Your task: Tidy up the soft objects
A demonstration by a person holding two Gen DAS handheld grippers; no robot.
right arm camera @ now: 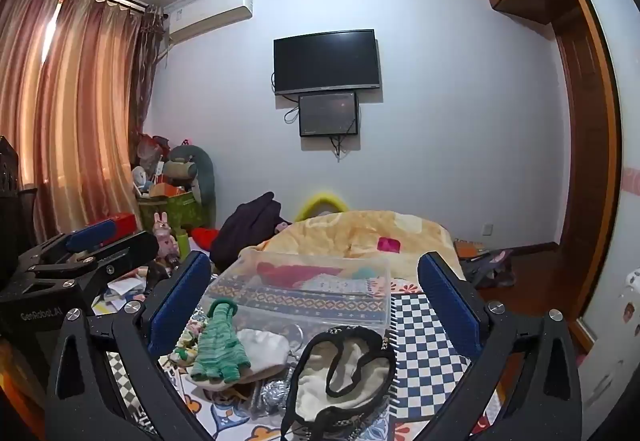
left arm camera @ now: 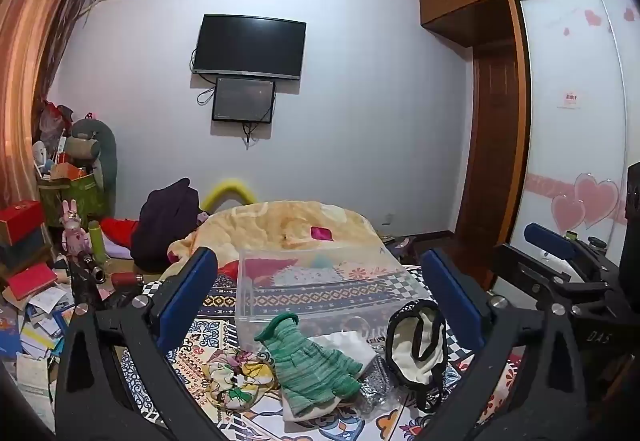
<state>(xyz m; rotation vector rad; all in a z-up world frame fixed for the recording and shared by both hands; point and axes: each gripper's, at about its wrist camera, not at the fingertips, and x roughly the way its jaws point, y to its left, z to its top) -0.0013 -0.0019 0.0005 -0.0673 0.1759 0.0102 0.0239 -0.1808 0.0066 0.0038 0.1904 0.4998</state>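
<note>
Left view: left claw (left arm camera: 320,281) wide open, empty; green glove (left arm camera: 308,361) just before clear box (left arm camera: 320,281), limp, light, best pinched mid-body.
Right view: right claw (right arm camera: 316,293) wide open, empty; black-trimmed cloth (right arm camera: 344,373) before box, floppy.

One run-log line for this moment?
left tool: open, empty | right tool: open, empty | green garment: on bed | clear bin: empty

"GenRobot.AI" on the left tool (right arm camera: 90,241) — "DAS", perhaps, on the right tool (left arm camera: 560,241).
</note>
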